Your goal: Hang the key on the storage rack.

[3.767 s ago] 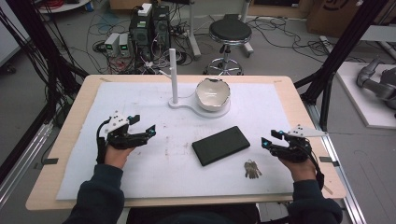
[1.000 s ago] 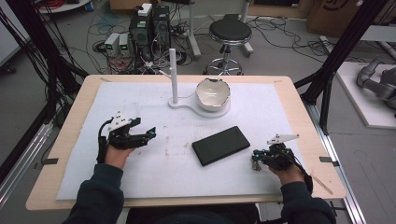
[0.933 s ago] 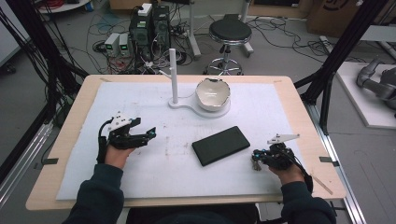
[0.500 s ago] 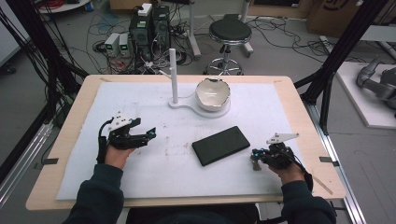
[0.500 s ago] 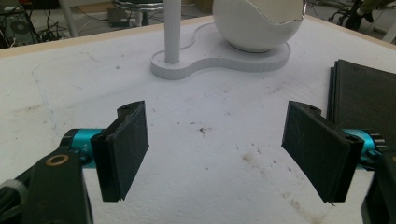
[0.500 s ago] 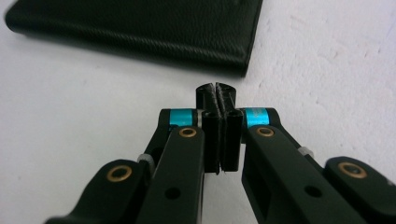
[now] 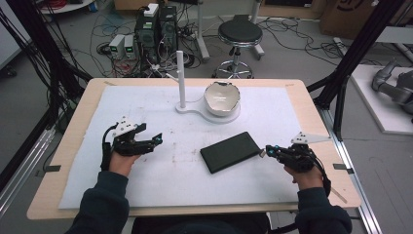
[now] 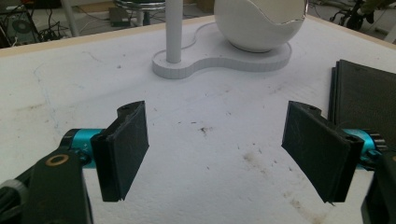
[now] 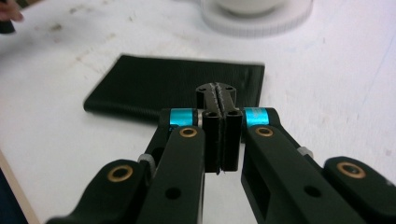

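Fingers of right gripper [image 9: 218, 100] together, left gripper's [image 8: 224, 154] apart (white mat [image 7: 160, 165], cable-strewn floor [image 7: 292, 34]).

No readable text or labels anywhere

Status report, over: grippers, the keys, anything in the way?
Left gripper open, empty. Right gripper shut on the keys, a small glint at its tips. Black wallet lies just beyond the tips; bowl stand farther off.

The keys are hidden between the shut right tongs [image 9: 218, 100]; the black wallet [image 8: 369, 100] is cut off
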`<state>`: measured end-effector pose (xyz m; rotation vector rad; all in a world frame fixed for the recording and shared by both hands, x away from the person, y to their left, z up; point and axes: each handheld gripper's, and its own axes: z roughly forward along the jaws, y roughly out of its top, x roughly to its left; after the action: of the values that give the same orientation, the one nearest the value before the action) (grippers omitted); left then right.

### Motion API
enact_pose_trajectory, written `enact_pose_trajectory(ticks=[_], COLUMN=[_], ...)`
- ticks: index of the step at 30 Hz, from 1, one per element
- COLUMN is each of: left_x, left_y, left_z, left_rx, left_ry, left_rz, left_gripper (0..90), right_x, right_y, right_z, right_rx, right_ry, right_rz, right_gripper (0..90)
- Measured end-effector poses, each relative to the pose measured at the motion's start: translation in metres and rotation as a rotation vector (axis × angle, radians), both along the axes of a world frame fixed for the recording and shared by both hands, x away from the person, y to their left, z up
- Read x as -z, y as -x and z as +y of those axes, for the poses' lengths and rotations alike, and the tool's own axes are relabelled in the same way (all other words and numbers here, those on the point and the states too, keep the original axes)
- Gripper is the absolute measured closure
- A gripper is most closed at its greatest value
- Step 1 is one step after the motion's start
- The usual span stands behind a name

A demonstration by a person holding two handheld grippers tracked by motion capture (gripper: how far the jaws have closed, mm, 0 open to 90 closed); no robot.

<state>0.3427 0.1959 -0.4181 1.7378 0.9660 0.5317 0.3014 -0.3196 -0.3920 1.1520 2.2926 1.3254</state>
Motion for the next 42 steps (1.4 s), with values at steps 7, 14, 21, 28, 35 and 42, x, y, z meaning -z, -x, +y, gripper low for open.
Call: enact_pose_trajectory(ticks=[7, 14, 21, 28, 35, 42], left_x=[0.0, 0.002, 0.0, 0.001, 0.002, 0.003], left_y=[0.001, 0.001, 0.002, 0.001, 0.0, -0.001], left_z=[-0.002, 0.003, 0.008, 0.01, 0.01, 0.01], left_rx=[0.008, 0.003, 0.011, 0.01, 0.011, 0.01], left_ry=[-0.001, 0.019, 0.038, 0.044, 0.038, 0.04], left_rz=[0.004, -0.01, -0.043, -0.043, -0.034, -0.025], left_gripper=[22.4, 24.4, 22.3, 22.3, 22.3, 22.3], right_x=[-0.015, -0.039, -0.076, -0.099, -0.105, -0.117], right_y=[-0.011, -0.041, -0.084, -0.124, -0.154, -0.18], right_z=[0.012, 0.047, 0.094, 0.133, 0.179, 0.216], right_rx=[-0.046, -0.128, -0.2, -0.251, -0.297, -0.313], right_ry=[-0.01, -0.034, -0.024, -0.072, -0.073, -0.111], right_rz=[-0.046, -0.116, -0.165, -0.188, -0.183, -0.183], right_gripper=[90.0, 90.0, 90.0, 90.0, 90.0, 90.0])
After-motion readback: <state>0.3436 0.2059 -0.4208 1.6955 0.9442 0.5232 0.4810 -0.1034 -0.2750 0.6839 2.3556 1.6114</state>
